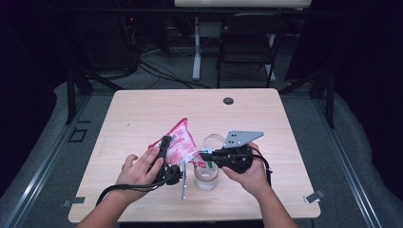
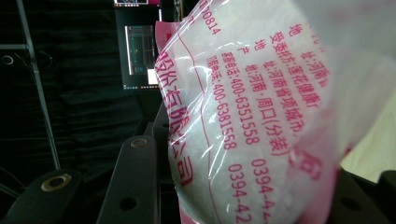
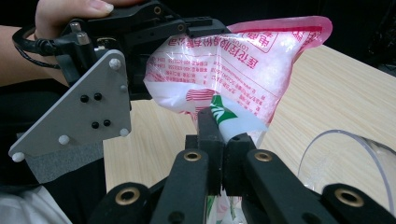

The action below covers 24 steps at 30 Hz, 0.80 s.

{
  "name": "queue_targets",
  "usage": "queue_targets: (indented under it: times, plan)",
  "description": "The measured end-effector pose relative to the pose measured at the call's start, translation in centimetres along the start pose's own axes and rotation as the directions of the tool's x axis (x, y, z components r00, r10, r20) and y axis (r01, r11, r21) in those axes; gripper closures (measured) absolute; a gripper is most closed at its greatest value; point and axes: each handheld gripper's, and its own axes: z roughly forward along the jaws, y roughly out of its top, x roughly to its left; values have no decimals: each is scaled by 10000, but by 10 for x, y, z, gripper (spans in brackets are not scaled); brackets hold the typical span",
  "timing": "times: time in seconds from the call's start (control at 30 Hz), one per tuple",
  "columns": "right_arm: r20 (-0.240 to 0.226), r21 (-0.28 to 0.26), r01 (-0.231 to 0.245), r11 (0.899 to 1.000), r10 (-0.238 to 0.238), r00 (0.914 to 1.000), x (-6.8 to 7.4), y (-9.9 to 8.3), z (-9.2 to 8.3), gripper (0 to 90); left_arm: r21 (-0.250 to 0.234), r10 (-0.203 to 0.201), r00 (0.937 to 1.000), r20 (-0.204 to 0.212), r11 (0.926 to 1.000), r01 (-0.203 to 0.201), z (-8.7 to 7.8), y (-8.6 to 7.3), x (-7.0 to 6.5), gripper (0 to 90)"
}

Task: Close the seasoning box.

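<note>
A pink-printed plastic bag (image 1: 179, 142) of white granules is held tilted above a clear glass jar (image 1: 206, 177) on the wooden table (image 1: 142, 109). The bag's body is clamped by the left gripper (image 1: 165, 151), and its lower corner is pinched tight by the right gripper (image 3: 223, 125). Granules can be made out in the jar, but the fill level cannot be told; most of the bag's contents appear left to be poured.

High view looks forward and down on the pale wooden table (image 1: 142, 109), from well back. Both gripper views sit very close, sharing the pink-printed clear plastic bag of white grains (image 3: 243, 65), seen from opposite sides.
</note>
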Motion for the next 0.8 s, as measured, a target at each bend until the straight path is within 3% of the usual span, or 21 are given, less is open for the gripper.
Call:
queue_targets:
  times: [0.8]
  plan:
    - [143,115,53,9999,-54,9999,-1,-1,-1,896,-105,342,9987,-367,9993,-346,-3,2,4,609]
